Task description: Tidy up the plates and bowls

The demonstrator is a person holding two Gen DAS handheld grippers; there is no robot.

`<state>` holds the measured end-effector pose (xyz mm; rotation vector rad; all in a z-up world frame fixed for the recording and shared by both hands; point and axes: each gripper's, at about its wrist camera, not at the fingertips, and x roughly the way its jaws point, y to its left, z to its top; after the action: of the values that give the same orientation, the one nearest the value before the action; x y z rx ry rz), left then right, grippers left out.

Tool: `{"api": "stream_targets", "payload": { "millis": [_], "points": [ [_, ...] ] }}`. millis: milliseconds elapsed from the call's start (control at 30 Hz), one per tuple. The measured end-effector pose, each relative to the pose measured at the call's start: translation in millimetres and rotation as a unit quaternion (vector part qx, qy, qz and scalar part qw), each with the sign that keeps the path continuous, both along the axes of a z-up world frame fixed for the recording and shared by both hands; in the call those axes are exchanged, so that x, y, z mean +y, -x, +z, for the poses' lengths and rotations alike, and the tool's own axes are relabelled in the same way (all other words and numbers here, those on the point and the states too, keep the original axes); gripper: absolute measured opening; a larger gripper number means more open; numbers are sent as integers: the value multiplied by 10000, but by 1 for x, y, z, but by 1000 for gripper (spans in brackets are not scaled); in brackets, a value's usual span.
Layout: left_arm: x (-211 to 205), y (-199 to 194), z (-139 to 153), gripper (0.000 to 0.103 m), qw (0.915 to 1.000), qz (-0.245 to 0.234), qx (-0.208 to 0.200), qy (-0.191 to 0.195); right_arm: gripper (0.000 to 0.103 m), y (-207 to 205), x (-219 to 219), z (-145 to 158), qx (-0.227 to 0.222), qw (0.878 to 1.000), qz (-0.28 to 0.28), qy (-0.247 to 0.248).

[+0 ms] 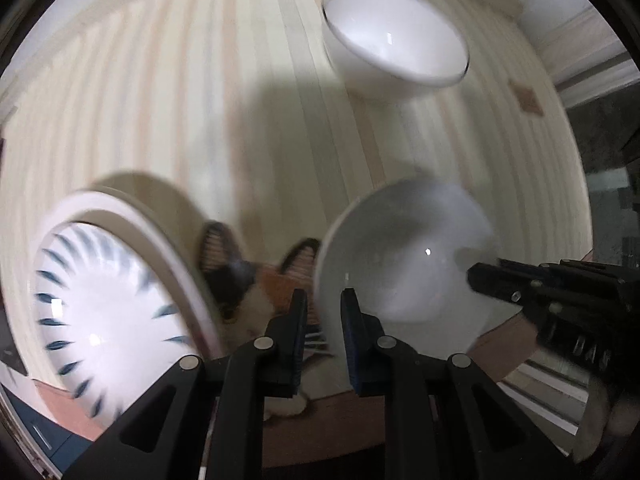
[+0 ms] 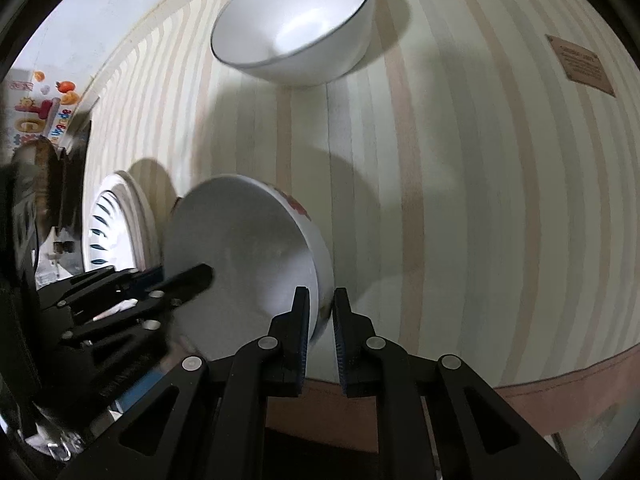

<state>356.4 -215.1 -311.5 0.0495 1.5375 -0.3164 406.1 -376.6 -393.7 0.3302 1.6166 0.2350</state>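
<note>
Two grippers clamp one glossy white bowl (image 2: 240,256), tilted above the striped tablecloth (image 2: 480,200): right gripper (image 2: 321,320) pinches the near rim, red pattern on the outer wall; left gripper (image 1: 324,320) pinches the opposite rim. To its left, just beside: round plate (image 1: 100,312) with blue leaf-strokes, stacked on a cream plate (image 1: 160,232). Beyond: dark-rimmed white bowl (image 1: 394,36). Underneath: cat-print mat (image 1: 248,280)
</note>
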Motion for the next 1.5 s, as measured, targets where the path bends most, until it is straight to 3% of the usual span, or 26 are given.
{"api": "stream_targets", "payload": {
  "millis": [67, 167, 233, 400, 567, 667, 767, 800, 833, 1033, 1200, 1500],
  "points": [
    [7, -6, 22, 16, 9997, 117, -202, 107, 15, -2, -12, 15, -103, 9997, -143, -147],
    [12, -28, 44, 27, 9980, 339, -432, 299, 22, -11, -34, 40, -364, 9979, -433, -300],
    [8, -54, 47, 27, 9966, 461, -576, 378, 44, -25, -49, 52, -525, 9954, -694, -400],
    [-7, -114, 20, 27, 9954, 658, -424, 546, 47, -67, -73, 51, -774, 9875, -1226, -616],
    [-35, -156, -15, 27, 9980, 449, -147, 419, 47, -108, -72, 25, -736, 9863, -1320, -666],
    [-47, -166, -31, 27, 9988, 343, -41, 343, 45, -125, -63, 7, -647, 9886, -1219, -606],
    [-59, -173, -41, 24, 9994, 216, -124, 253, 27, -135, -54, -7, -569, 9915, -1091, -433],
    [-61, -173, -43, 15, 9994, 184, -146, 241, 22, -136, -51, -10, -534, 9923, -1056, -376],
    [-64, -173, -45, 14, 9996, 150, -174, 182, 18, -137, -49, -13, -538, 9927, -1041, -280],
    [-72, -170, -48, 13, 9995, 146, -258, 132, 15, -140, -46, -16, -647, 9934, -950, -57],
    [-66, -155, -32, 13, 9991, 154, -363, 131, 14, -138, -41, -6, -703, 9942, -813, 7],
    [-46, -114, 25, 13, 9974, 135, -656, 247, 12, -100, -33, 52, -983, 9933, -605, -52]
  ]
}}
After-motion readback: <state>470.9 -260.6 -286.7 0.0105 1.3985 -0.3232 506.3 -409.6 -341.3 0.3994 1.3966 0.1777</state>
